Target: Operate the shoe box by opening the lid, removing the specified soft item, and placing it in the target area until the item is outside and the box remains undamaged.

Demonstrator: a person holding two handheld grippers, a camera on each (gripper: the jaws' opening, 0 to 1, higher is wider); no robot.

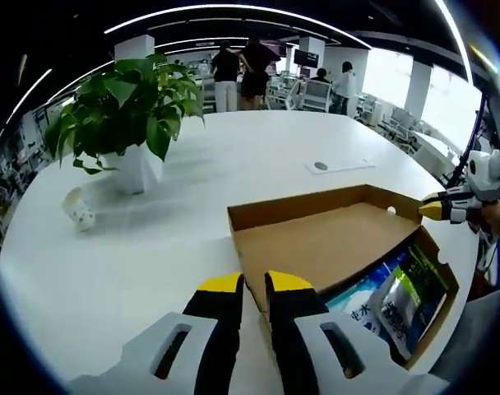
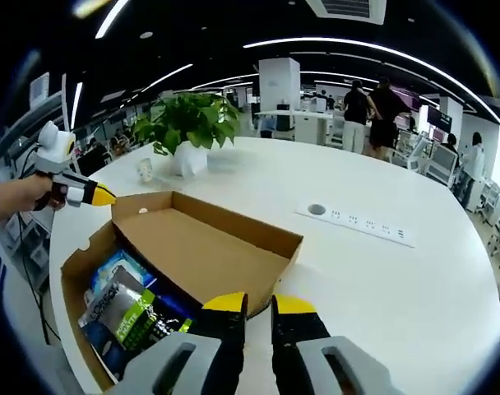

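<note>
Cardboard-brown and already open, the shoe box (image 2: 209,247) sits at the near edge of the white table (image 2: 381,280), its lid (image 1: 324,239) folded back flat onto the tabletop. In the left gripper view, the left gripper (image 1: 254,288) hangs just in front of the lid's near edge, its yellow-tipped jaws a narrow gap apart and holding nothing. In the right gripper view, the right gripper (image 2: 258,306) hovers above the lid's edge with its jaws likewise slightly parted and empty.

Just beyond, the soft packets (image 2: 131,309) lie down inside the box's open compartment, a blue-and-white one (image 1: 361,304) beside a darker green-labelled pouch (image 1: 410,296). I cannot tell which of them is the specified item. From the right gripper they lie down and to its left; from the left gripper, down and to its right. Both grippers look about equally near, so either could make the reach, I'd judge.

Farther back, a potted plant (image 1: 122,107) and a small crumpled cup (image 1: 79,210) stand well apart from the box, and a power strip (image 2: 361,222) lies flat on the table. People stand among desks in the distance.
</note>
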